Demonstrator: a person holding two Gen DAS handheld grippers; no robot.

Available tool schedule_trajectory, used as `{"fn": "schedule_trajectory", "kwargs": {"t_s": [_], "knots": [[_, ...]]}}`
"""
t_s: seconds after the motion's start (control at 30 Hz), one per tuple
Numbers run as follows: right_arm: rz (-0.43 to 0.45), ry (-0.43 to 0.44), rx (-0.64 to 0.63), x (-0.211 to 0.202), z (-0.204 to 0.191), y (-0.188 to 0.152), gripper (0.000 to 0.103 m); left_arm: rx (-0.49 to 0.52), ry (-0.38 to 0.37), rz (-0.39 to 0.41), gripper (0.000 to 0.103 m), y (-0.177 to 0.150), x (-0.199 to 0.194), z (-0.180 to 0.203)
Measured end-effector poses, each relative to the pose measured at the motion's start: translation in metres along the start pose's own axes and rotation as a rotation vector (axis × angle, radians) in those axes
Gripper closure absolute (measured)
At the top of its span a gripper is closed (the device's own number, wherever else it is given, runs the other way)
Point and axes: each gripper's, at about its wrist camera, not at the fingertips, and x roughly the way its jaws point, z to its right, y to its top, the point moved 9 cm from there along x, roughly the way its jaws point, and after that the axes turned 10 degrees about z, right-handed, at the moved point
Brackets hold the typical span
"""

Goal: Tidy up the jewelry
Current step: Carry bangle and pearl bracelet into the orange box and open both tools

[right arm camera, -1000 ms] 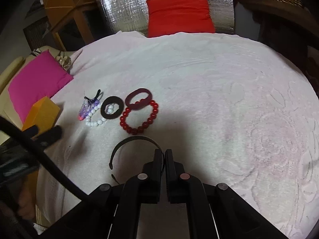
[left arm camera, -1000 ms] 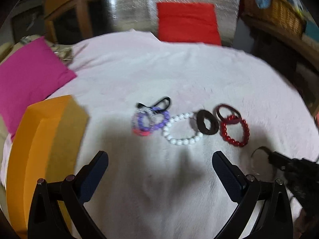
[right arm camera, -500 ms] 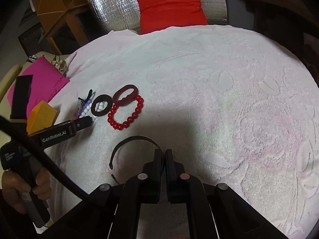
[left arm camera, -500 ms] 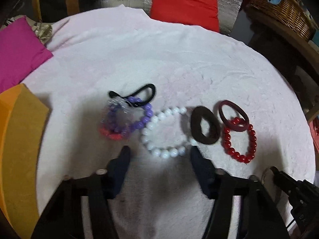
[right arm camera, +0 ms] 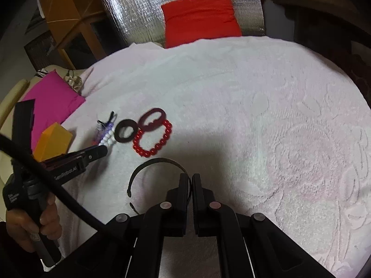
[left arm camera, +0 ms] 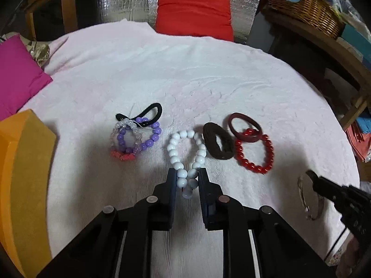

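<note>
My left gripper (left arm camera: pixel 187 176) is shut on the near end of the white bead bracelet (left arm camera: pixel 183 148), which is squeezed into a narrow loop on the pale pink cloth. Left of it lie a purple and clear bead bracelet (left arm camera: pixel 136 136) and a black hair tie (left arm camera: pixel 148 113). Right of it lie a brown hair band (left arm camera: pixel 218 144), a maroon ring (left arm camera: pixel 245 127) and a red bead bracelet (left arm camera: pixel 255 154). My right gripper (right arm camera: pixel 191 180) is shut on a thin black headband (right arm camera: pixel 157 162) that rests on the cloth. The left gripper also shows in the right wrist view (right arm camera: pixel 97 153).
An orange box (left arm camera: pixel 23 173) stands at the left edge of the cloth-covered round table (left arm camera: pixel 185 69). A magenta cushion (left arm camera: pixel 16 74) lies at far left and a red cushion (left arm camera: pixel 193 11) at the back. A wicker basket (left arm camera: pixel 306 4) sits on a shelf at right.
My left gripper has moved forward to the white bead bracelet and closed from wide open onto its near end, squeezing the loop narrow. The right gripper stays shut on the headband.
</note>
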Motion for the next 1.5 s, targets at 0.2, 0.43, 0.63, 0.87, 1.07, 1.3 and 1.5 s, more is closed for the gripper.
{"fn": "schedule_trajectory", "kwargs": {"t_s": [0.2, 0.43, 0.63, 0.87, 1.07, 1.3, 1.5], "knots": [[0.050, 0.053, 0.008, -0.013, -0.017, 0.012, 0.099, -0.008, 0.012, 0.047, 0.084, 0.001, -0.041, -0.003], [0.084, 0.106, -0.033, -0.025, -0.062, 0.013, 0.099, -0.042, 0.054, 0.164, 0.084, 0.013, -0.108, -0.024], [0.097, 0.193, -0.090, -0.032, -0.122, 0.011, 0.099, -0.089, 0.184, 0.245, 0.084, 0.008, -0.175, -0.076], [0.081, 0.360, -0.204, -0.036, -0.227, 0.006, 0.099, -0.172, 0.338, 0.293, 0.084, -0.007, -0.234, -0.156], [0.009, 0.455, -0.333, -0.018, -0.326, -0.009, 0.099, -0.273, 0.395, 0.197, 0.084, -0.058, -0.225, -0.214], [-0.099, 0.430, -0.414, 0.025, -0.383, -0.043, 0.099, -0.331, 0.464, 0.097, 0.083, -0.101, -0.206, -0.253], [-0.134, 0.413, -0.399, 0.056, -0.401, -0.050, 0.084, -0.400, 0.499, 0.026, 0.079, -0.122, -0.197, -0.270]]}}
